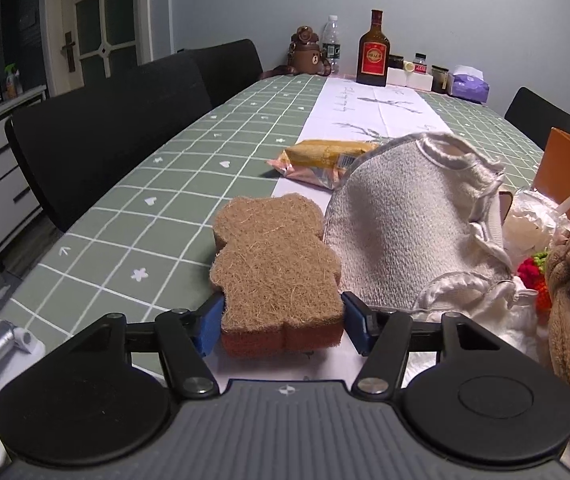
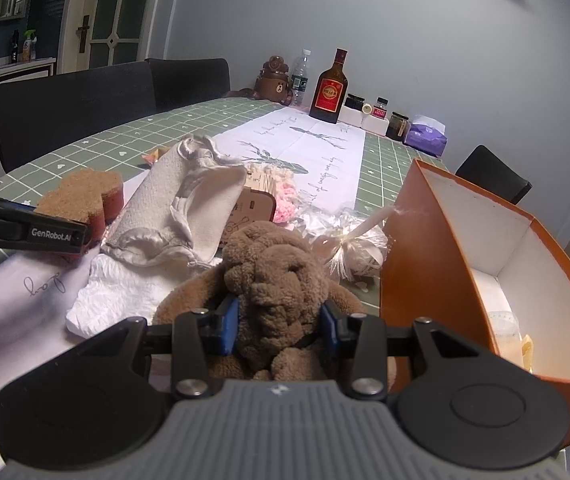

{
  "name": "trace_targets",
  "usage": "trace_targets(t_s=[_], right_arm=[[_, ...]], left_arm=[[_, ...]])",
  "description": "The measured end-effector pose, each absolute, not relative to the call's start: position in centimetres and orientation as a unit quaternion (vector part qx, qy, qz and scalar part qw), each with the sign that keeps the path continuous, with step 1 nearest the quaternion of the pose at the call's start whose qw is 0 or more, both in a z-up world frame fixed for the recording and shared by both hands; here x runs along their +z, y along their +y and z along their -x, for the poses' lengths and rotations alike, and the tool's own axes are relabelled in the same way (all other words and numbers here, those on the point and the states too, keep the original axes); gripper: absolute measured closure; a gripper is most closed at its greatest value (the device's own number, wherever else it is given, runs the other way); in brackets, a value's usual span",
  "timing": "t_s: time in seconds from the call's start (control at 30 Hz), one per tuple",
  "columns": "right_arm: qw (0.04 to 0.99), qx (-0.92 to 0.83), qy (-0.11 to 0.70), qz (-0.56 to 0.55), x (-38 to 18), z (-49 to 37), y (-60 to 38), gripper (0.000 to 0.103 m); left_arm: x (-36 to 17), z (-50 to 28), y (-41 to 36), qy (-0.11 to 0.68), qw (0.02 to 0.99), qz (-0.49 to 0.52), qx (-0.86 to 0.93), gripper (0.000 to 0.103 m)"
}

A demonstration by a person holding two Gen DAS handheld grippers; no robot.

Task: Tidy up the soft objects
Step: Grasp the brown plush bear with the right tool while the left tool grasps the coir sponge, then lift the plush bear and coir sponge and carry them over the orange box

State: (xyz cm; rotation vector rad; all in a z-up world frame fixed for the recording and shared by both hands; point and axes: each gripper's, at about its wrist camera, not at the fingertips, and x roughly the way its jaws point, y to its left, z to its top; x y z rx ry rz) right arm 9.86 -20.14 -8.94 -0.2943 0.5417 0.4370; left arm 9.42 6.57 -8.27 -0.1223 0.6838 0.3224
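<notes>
Left gripper (image 1: 281, 322) jaws straddle bear-shaped sponge (image 1: 277, 264) at near end, pads at its sides, grip unconfirmed; sponge long axis runs away along table (image 1: 125, 208). Right gripper (image 2: 279, 330) clamped on plush bear (image 2: 273, 268). Orange box (image 2: 465, 240) open, just right, nearer right hand. Grey mitt (image 1: 397, 216) beside sponge, crowding the lift.

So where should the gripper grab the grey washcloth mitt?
Probably at the grey mitt's satin-edged cuff, coming from above. The mitt lies slumped flat, but the cuff's rim stands up in folds, giving the fingers an edge to pinch. Both grippers look busy now.
</notes>
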Motion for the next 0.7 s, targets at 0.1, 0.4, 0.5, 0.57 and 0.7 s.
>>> trace_targets(t_s=[0.1, 0.4, 0.5, 0.57, 0.7], right_arm=[[0.930, 0.220, 0.262, 0.132, -8.4, -9.6, -20.5, 0.062], [0.938, 0.236, 0.234, 0.100, -5.5, -8.5, -21.9, 0.063], [0.940, 0.242, 0.222, 0.093, -4.2, -8.2, -22.6, 0.063], [0.941, 0.247, 0.212, 0.090, -3.3, -7.9, -23.1, 0.063], [0.943, 0.255, 0.200, 0.079, -1.1, -7.9, -24.5, 0.063]], left_arm=[[-7.3, -8.7, 6.6, 0.325, 0.931, 0.055, 0.155, 0.033], [-3.4, -5.8, 5.6, 0.280, 0.950, 0.039, 0.133, 0.033], [-2.0, -5.2, 5.1, 0.266, 0.956, 0.037, 0.117, 0.033], [-1.2, -5.0, 4.9, 0.261, 0.959, 0.040, 0.104, 0.033], [0.3, -4.8, 3.8, 0.249, 0.965, 0.028, 0.078, 0.033]])
